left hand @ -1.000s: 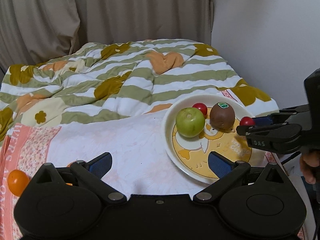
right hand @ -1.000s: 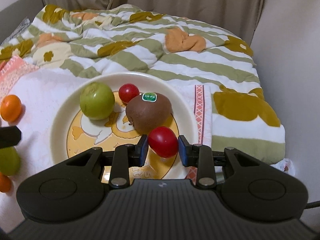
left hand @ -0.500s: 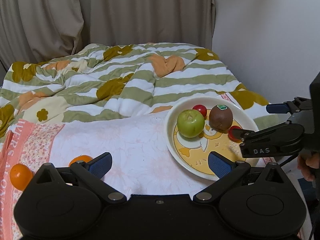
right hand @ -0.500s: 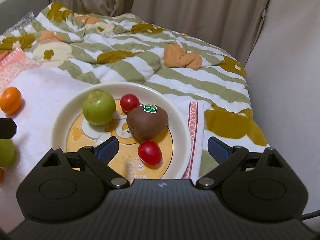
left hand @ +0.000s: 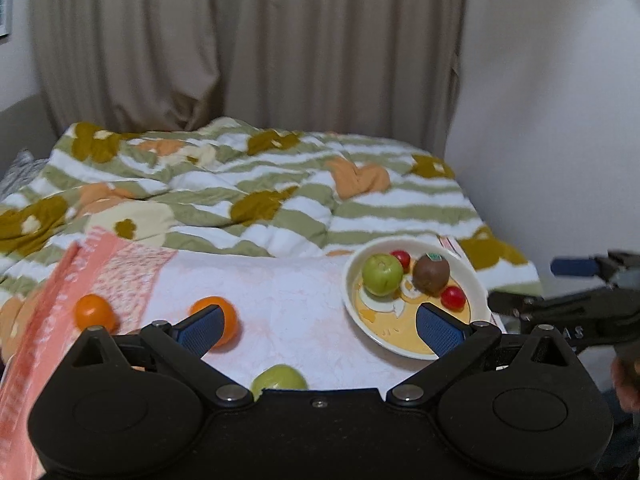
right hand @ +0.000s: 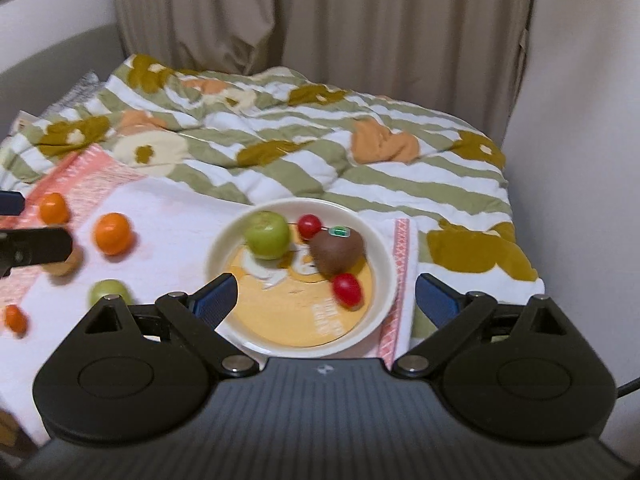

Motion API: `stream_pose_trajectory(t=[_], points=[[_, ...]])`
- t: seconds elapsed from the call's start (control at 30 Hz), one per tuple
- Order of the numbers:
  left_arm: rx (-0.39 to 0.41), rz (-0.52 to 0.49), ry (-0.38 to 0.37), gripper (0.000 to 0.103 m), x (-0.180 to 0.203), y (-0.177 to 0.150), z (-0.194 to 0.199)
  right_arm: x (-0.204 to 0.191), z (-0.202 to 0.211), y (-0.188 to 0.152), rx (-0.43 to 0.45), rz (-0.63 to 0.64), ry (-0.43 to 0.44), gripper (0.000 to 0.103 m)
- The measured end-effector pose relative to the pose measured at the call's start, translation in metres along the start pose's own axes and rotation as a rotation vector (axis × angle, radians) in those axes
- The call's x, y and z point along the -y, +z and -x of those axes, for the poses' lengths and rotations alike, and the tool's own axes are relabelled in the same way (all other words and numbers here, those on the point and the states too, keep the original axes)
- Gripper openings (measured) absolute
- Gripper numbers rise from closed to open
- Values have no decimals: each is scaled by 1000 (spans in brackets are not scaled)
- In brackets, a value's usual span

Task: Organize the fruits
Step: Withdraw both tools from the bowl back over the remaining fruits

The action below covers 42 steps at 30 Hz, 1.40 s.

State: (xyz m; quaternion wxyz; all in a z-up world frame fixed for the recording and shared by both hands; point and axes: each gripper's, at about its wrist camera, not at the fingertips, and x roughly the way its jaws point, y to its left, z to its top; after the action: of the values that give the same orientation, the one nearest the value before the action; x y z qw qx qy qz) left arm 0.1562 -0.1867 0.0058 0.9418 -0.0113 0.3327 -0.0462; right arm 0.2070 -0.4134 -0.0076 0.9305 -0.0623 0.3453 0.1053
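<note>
A cream plate (right hand: 384, 264) with a yellow cartoon print holds a green apple (right hand: 267, 235), a brown kiwi (right hand: 338, 251) with a sticker, and two red cherry tomatoes (right hand: 310, 225) (right hand: 347, 289). My right gripper (right hand: 326, 300) hangs open above the plate's near edge, nothing between its pads. My left gripper (left hand: 320, 330) is open too, over the white cloth (left hand: 288, 300) left of the plate (left hand: 352, 308). Two oranges (left hand: 94, 312) (left hand: 224, 316) and a green fruit (left hand: 280, 376) lie loose on the cloth. One orange is partly hidden by a finger.
A smaller orange fruit (right hand: 15, 319) and a tan object (right hand: 64, 266) lie at the cloth's left side. A rumpled striped quilt (right hand: 304, 152) covers the bed behind. Curtains (right hand: 320, 20) hang at the back and a wall (right hand: 580, 120) stands close on the right.
The right gripper let go of the red tomato, which now lies on the plate, and opened wide. Both grippers drew back and up, bringing the loose fruits on the cloth into view.
</note>
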Motion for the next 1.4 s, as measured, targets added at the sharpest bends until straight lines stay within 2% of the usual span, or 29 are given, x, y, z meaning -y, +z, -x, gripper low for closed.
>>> stream_pose_trajectory(t=[0.1, 0.33, 0.6, 0.9, 1.13, 1.23, 1.3, 1.4], points=[[30, 28, 34, 103, -10, -7, 24, -9, 19, -1, 15, -14, 32, 103], [39, 103, 164, 103, -43, -31, 67, -34, 53, -1, 48, -22, 103, 103], [17, 201, 268, 103, -81, -61, 90, -74, 55, -8, 37, 26, 177, 103], [-8, 210, 344, 103, -109, -95, 74, -121, 21, -35, -30, 35, 206, 103], [-32, 185, 344, 101, -126, -128, 41, -150, -13, -61, -64, 23, 206, 103], [-34, 168, 350, 95, -128, -138, 26, -159, -26, -71, -68, -2, 204, 103], [-46, 140, 347, 95, -129, -142, 14, -164, -32, -76, -67, -15, 196, 103], [-63, 130, 323, 87, -133, -146, 2, -171, -39, -83, -61, -24, 186, 103]])
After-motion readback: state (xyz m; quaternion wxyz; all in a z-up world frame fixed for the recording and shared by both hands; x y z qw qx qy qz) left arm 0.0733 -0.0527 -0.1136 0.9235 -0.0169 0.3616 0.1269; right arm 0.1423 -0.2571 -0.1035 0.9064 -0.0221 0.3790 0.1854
